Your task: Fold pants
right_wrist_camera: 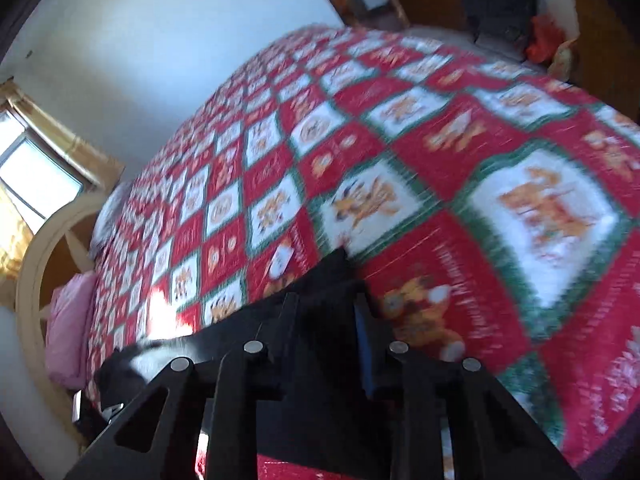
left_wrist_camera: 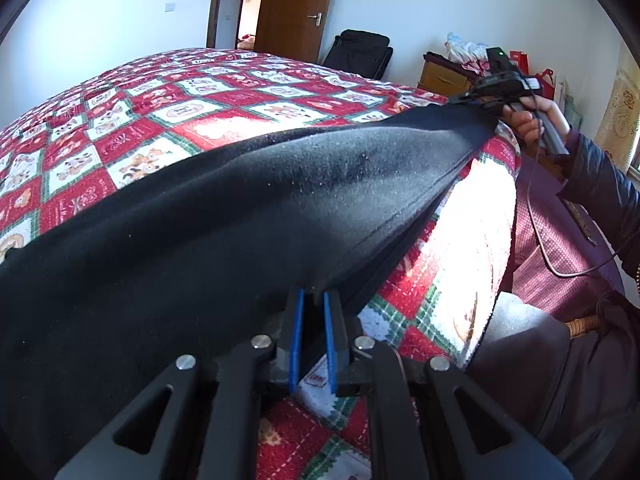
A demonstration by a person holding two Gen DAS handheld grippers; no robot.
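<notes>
The black, fleecy, soft-napped pants (left_wrist_camera: 248,208) hang stretched between the two tongs over the near edge of the bed, whose quilted red, white and green checked cover (left_wrist_camera: 168,112) shows printed bears. Their long axis runs from the left tongs (left_wrist_camera: 313,300), clenched on one end of the cloth between blue-lined fingers (left_wrist_camera: 297,320), across to the right tongs (left_wrist_camera: 486,98), which a hand (left_wrist_camera: 532,120) holds further along that edge and which grip the other end. In the right wrist view, blurred, the right tongs (right_wrist_camera: 326,300) are closed on a dark flap of the same fabric (right_wrist_camera: 332,276), with open bedcover (right_wrist_camera: 400,160) beyond. The cloth is taut along a stitched side seam and sags toward the far side. To my judgement, the fold turns on bringing one end along that axis to the other; neither hand is nearer the cloth, since each holds it.
</notes>
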